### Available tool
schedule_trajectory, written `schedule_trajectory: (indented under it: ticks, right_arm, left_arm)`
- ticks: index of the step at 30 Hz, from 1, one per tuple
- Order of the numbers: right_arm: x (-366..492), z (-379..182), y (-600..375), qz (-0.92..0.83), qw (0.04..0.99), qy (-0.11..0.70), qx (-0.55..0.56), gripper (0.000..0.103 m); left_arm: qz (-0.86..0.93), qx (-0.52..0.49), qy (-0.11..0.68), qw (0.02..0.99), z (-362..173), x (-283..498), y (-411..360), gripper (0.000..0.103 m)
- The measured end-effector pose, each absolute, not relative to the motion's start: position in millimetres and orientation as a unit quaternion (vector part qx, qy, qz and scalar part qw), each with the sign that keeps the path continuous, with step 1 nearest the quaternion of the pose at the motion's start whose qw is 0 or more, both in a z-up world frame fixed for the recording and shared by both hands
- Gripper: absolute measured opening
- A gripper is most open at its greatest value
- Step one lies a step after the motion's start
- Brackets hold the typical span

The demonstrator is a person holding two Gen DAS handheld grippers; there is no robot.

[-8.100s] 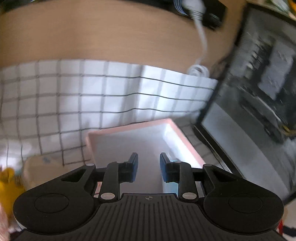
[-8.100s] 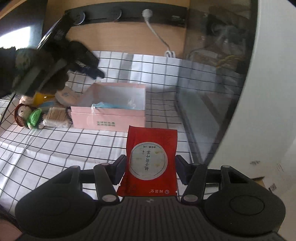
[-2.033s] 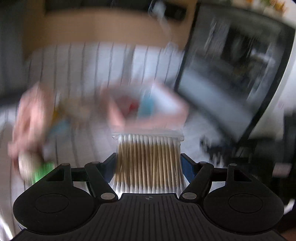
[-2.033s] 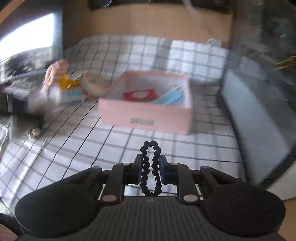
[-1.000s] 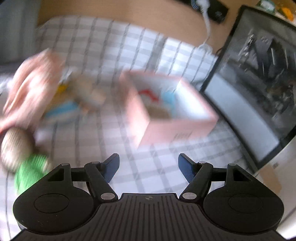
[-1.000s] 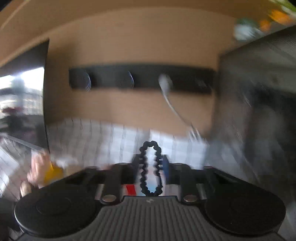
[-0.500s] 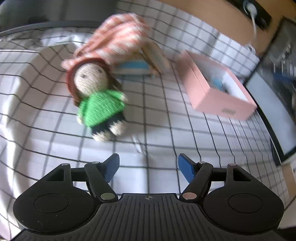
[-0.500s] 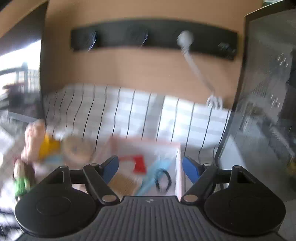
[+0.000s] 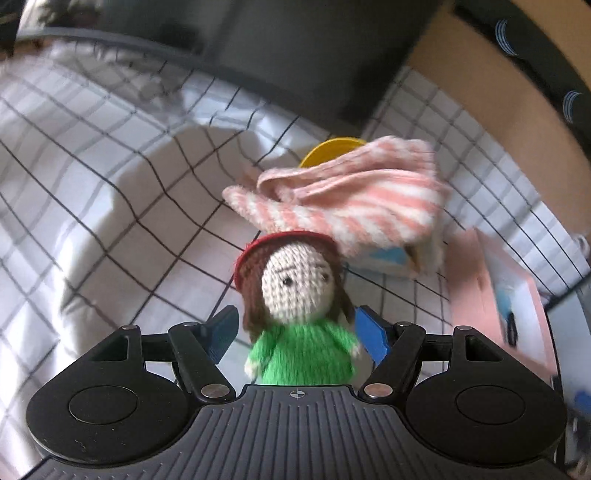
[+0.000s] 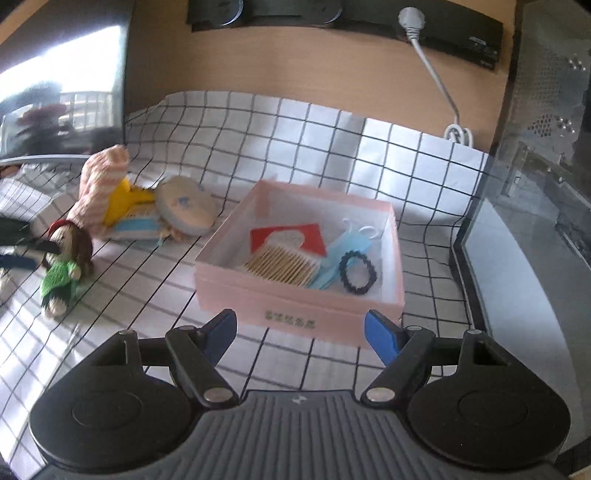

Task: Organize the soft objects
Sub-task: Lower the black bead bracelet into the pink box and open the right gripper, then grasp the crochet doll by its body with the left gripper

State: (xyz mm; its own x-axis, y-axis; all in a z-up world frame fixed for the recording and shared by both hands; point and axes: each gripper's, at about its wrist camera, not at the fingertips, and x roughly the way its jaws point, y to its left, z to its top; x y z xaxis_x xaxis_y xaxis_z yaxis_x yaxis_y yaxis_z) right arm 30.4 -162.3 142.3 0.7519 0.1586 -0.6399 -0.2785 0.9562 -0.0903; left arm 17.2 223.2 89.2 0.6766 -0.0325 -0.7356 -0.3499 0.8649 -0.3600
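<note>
left gripper (image 9: 295, 326) spread, crochet doll (image 9: 295, 295) between jaws, untouched | right gripper (image 10: 300, 330) just opened, spread, empty | pink box (image 10: 299, 295) at 12 o'clock, holding black hair tie (image 10: 357, 272)

Checked cloth (image 10: 332, 140): pink box (image 10: 295, 314), doll (image 10: 62, 266), towel (image 10: 99, 181).

Ahead of your right gripper, a white cable (image 10: 436, 74) hangs from the black socket strip (image 10: 343, 16); a dark glass-fronted case (image 10: 535, 184) stands to its right.
</note>
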Motion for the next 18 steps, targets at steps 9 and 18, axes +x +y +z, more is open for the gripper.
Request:
schedule_trajectory:
  ticks: [9,18]
  right_arm:
    - [25,147,-133,0.153,0.926,0.320,-0.128,0.077]
    - [65,146,-56,0.213,0.917,0.283,-0.185,0.077]
  left_arm:
    - [0.104,-0.191,0.421,0.881,61,62,209,0.069]
    - [0.040,-0.157,0.428,0.889,64,5,210,0.067]
